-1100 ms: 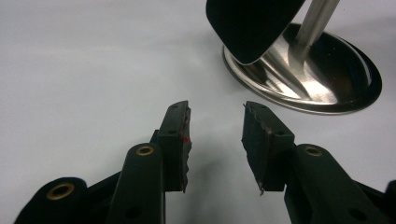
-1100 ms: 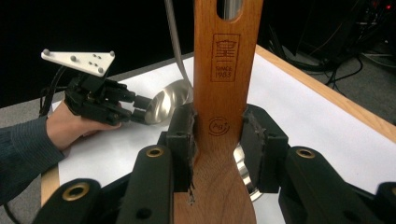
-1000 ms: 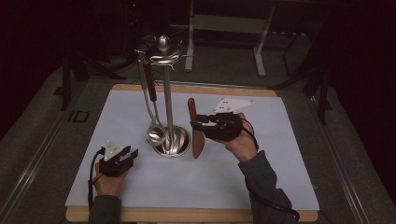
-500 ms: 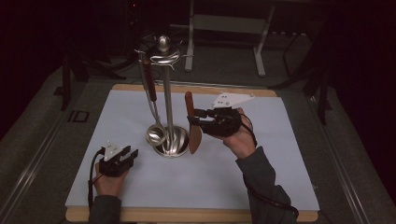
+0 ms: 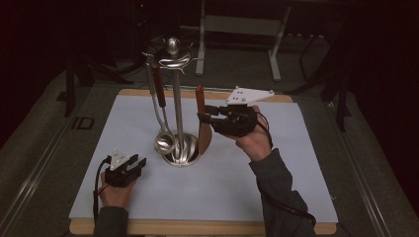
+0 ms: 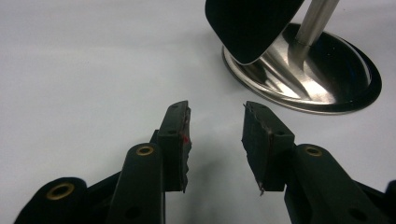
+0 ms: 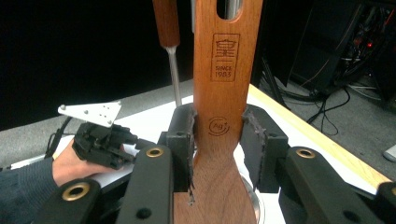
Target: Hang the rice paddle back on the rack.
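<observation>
The right tool [image 5: 205, 117] pinches a wooden spatula [image 7: 223, 116] by its handle (upright, blade down), just beside the steel rack [image 5: 178, 113] on the counter [image 5: 296, 163]. The left tool [image 6: 215, 135] rests near the rack's base, jaws spread and empty.

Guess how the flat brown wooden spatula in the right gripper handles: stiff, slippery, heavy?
The flat brown wooden spatula is probably stiff: it stands straight and upright between the right gripper pads. Likely light, being a thin wooden board. Its flat smooth faces may let it pivot in the pinch, since the pads clamp only its narrow neck.
</observation>
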`<state>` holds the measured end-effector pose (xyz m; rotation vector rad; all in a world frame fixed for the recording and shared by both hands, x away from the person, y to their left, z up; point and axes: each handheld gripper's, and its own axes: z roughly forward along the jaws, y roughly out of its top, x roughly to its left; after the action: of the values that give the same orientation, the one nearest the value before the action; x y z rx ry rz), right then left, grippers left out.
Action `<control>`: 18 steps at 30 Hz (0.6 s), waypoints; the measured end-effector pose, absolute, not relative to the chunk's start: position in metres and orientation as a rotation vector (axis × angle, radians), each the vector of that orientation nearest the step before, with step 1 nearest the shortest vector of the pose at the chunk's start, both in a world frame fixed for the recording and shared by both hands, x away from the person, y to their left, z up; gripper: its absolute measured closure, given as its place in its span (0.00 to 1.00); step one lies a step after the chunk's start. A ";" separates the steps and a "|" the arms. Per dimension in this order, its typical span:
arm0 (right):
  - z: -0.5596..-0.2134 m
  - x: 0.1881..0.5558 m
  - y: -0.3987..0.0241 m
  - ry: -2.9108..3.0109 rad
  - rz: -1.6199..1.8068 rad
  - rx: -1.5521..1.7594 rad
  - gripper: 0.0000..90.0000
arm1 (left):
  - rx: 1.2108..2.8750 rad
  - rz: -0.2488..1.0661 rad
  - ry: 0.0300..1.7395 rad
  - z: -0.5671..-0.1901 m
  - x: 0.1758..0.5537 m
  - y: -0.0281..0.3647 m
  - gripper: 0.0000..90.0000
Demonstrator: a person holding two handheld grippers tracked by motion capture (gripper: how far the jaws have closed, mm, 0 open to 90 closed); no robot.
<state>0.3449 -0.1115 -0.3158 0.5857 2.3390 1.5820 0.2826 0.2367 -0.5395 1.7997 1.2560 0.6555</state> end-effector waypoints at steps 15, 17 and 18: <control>-0.295 0.343 -0.104 2.296 1.635 0.569 0.73 | 1.804 0.655 1.254 -0.539 0.283 0.237 0.68; -0.292 0.343 -0.103 2.293 1.644 0.567 0.73 | 1.805 0.655 1.253 -0.539 0.283 0.237 0.68; -0.291 0.342 -0.102 2.290 1.649 0.564 0.73 | 1.805 0.656 1.253 -0.539 0.283 0.237 0.68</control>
<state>0.3424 -0.1021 -0.2910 0.5636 2.2905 1.6489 0.2826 0.2367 -0.5394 1.8048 1.2534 0.6556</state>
